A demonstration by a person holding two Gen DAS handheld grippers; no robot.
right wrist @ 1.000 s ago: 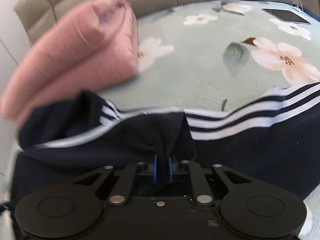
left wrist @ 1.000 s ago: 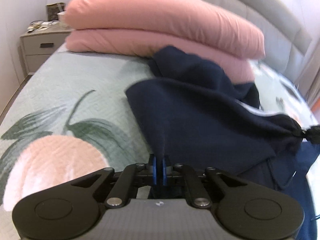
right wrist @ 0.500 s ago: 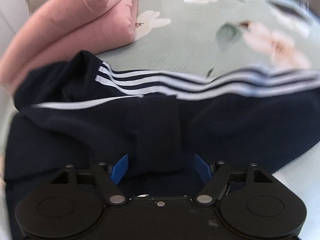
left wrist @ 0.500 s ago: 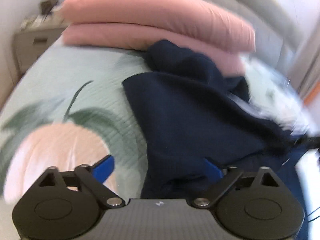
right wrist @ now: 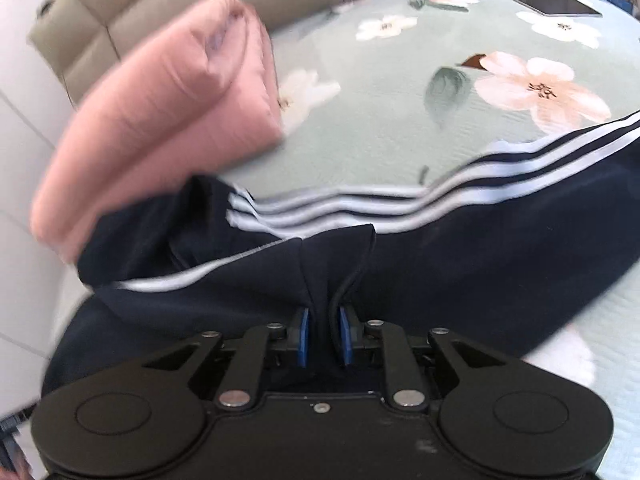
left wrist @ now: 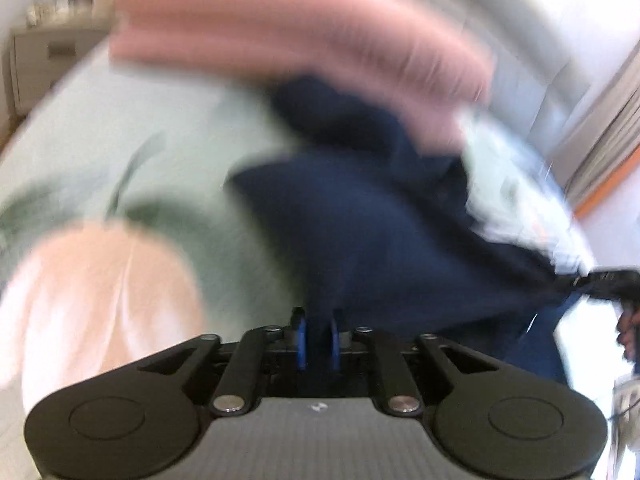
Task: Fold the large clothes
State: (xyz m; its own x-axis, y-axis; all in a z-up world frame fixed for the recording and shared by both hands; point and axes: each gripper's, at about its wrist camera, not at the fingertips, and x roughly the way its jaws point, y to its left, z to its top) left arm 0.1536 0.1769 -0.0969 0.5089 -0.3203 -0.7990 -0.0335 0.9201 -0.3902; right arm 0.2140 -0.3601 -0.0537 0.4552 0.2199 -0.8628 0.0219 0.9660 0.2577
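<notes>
A navy garment with white side stripes point(right wrist: 460, 256) lies on the floral bed cover; in the blurred left wrist view it is a dark navy mass point(left wrist: 384, 232). My left gripper point(left wrist: 318, 338) is shut on a fold of the navy cloth at its near edge. My right gripper point(right wrist: 324, 332) is shut on a bunched fold of the same garment, with a dark cord beside the right pad. The right gripper also shows at the far right edge of the left wrist view point(left wrist: 612, 280), holding the cloth.
A folded pink quilt point(right wrist: 168, 112) lies at the bed's head against the grey headboard point(right wrist: 192, 0), touching the garment's far end. A tablet point(right wrist: 552, 4) lies on the pale green floral cover point(right wrist: 380, 120). A bedside cabinet point(left wrist: 44, 52) stands at far left.
Both grippers were shut on the cloth one second ago, opened half a second ago, and are now shut on folds of the navy garment again. The left view is blurred with motion.
</notes>
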